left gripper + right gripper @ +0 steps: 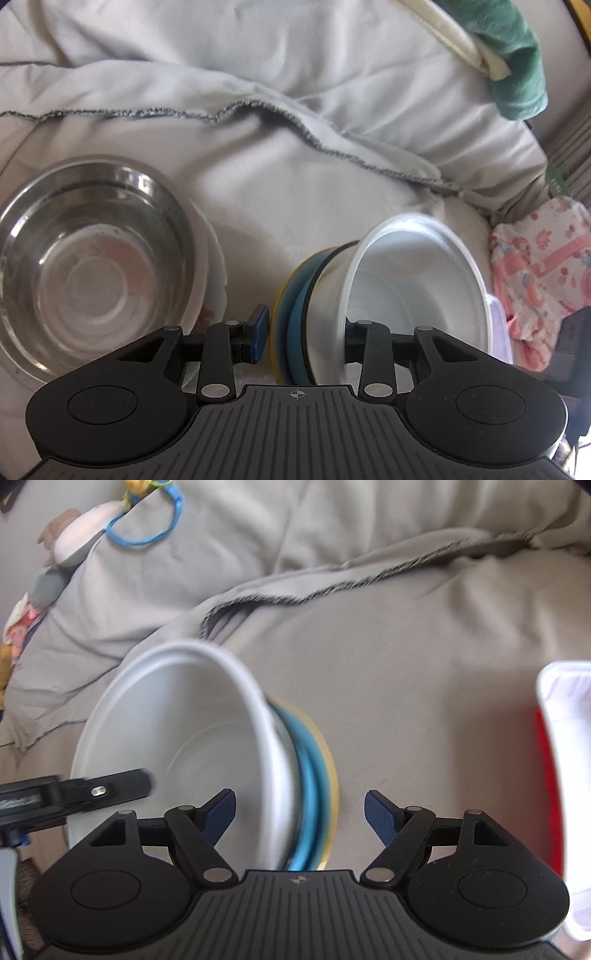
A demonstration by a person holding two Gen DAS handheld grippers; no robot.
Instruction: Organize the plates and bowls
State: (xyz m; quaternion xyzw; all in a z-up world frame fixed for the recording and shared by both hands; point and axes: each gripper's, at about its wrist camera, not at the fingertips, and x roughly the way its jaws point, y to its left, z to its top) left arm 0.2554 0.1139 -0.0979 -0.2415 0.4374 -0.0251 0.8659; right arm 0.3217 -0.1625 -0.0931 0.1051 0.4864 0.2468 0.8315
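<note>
My left claw (306, 341) pinches the white plastic bowl (417, 291) nested on blue and yellow plates (288, 317); only its view shows the round steel bowl (88, 266) — my right claw (300, 818) is spread.

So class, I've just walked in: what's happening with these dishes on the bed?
A person holds a claw in each hand over a grey blanket. The left claw is clamped on a tipped-up stack: a white bowl nested in blue and yellow dishes. The right claw is open, straddling the same stack's rims. A steel bowl sits apart, to the left.
</note>
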